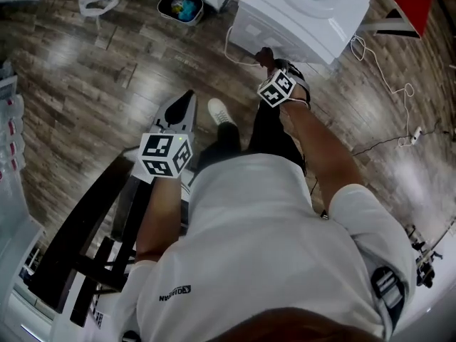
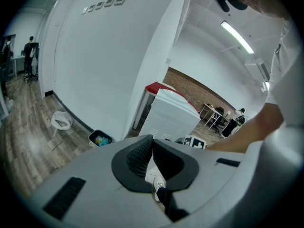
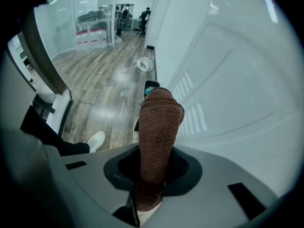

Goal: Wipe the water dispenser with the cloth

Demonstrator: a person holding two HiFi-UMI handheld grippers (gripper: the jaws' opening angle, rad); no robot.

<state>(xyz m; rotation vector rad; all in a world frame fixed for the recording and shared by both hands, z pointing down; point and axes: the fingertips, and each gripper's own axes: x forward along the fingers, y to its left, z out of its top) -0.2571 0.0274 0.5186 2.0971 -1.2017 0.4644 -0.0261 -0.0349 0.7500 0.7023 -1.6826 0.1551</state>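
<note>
Wood-plank floor (image 1: pixel 85 70) under everything in the head view. White water dispenser (image 1: pixel 306 13) standing on it at the top, right of centre; in the right gripper view, the same dispenser (image 3: pixel 228 80) filling the right half with a vented side panel. Dark bench (image 1: pixel 71 241) low at the left, beside the person's left arm.

Right gripper (image 1: pixel 269 59) out in front at the dispenser's near lower corner, marker cube (image 1: pixel 276 89) facing up. In its own view (image 3: pixel 156 161), jaws clamped on a brown cloth (image 3: pixel 159 122). Cloth folded into a thick roll, standing up out of the jaws, tip just beside the vented panel; touching or not, cannot tell. In the head view, only a dark bit of cloth (image 1: pixel 264 50) visible at the jaw tips, against the dispenser.

Left gripper (image 1: pixel 184 104) held nearer the body, well apart from the dispenser and aimed toward it. In its own view (image 2: pixel 152 139), jaws pressed together at the tips, nothing held.

Small bin (image 1: pixel 180 7) with blue and yellow scraps left of the dispenser. White shoe (image 1: pixel 221 111) on the floor between the two grippers. Thin white cord (image 1: pixel 388 80) trailing over the floor right of the dispenser.
</note>
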